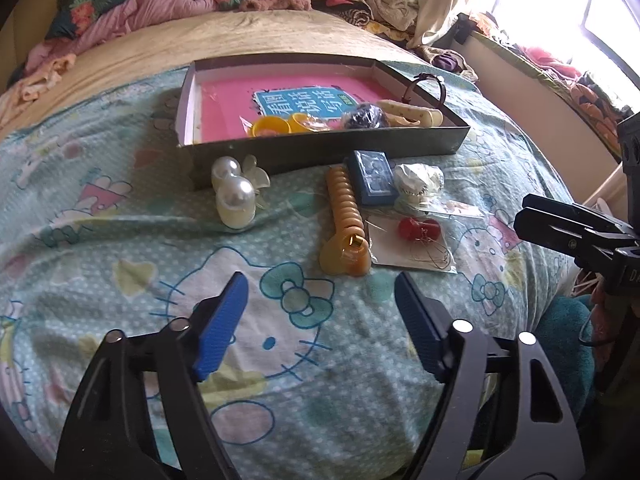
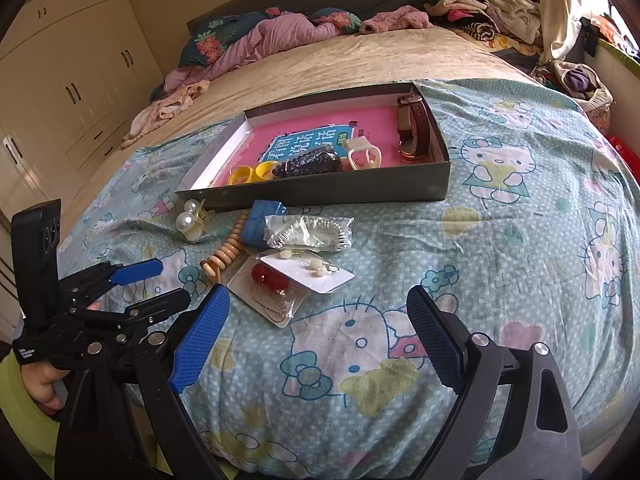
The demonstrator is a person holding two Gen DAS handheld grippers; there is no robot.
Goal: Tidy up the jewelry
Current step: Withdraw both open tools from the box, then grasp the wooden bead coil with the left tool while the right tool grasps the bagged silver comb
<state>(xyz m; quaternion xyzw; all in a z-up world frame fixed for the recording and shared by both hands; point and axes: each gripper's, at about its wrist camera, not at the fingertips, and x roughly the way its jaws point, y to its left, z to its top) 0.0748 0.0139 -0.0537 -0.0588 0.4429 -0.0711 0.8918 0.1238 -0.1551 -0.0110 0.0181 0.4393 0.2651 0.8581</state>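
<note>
Left gripper [image 1: 320,312] stands partly open, empty, above the cartoon-print bedsheet [image 1: 120,280]. Right gripper [image 2: 320,340] stands wide, empty. Amber coiled plastic hair tie [image 1: 345,216] lies at 12 o'clock, outside the shallow cardboard box [image 1: 320,148]. Judged light, springy, slippery: grip across the coils mid-length.

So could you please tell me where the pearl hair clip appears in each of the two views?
Left wrist view: the pearl clip lies left of centre on the sheet, just before the box's near left corner.
Right wrist view: the pearl clip lies left of centre, smaller, below the same corner.
Shared landmark: the box with the pink book inside.
</note>
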